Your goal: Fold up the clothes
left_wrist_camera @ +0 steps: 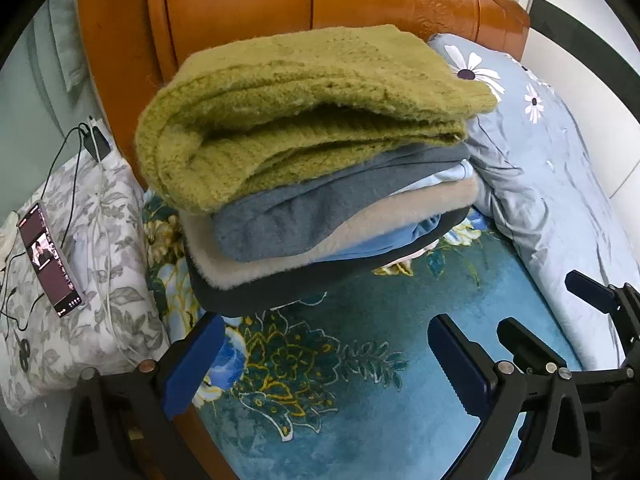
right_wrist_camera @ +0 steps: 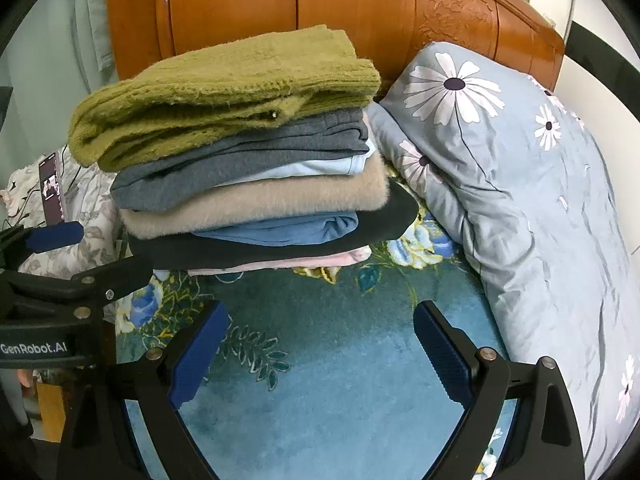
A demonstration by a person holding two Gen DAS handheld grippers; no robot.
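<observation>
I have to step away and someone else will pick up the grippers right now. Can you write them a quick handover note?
Left gripper: open, empty, above the blue bedspread.
Right gripper: open, empty, beside it.
Folded stack sits at the headboard, green sweater on top, then grey, light blue, beige, blue, black, pink at the bottom.
Done: everything in the stack is folded.
Left: no unfolded clothes in view; look around for more before stopping.
</observation>
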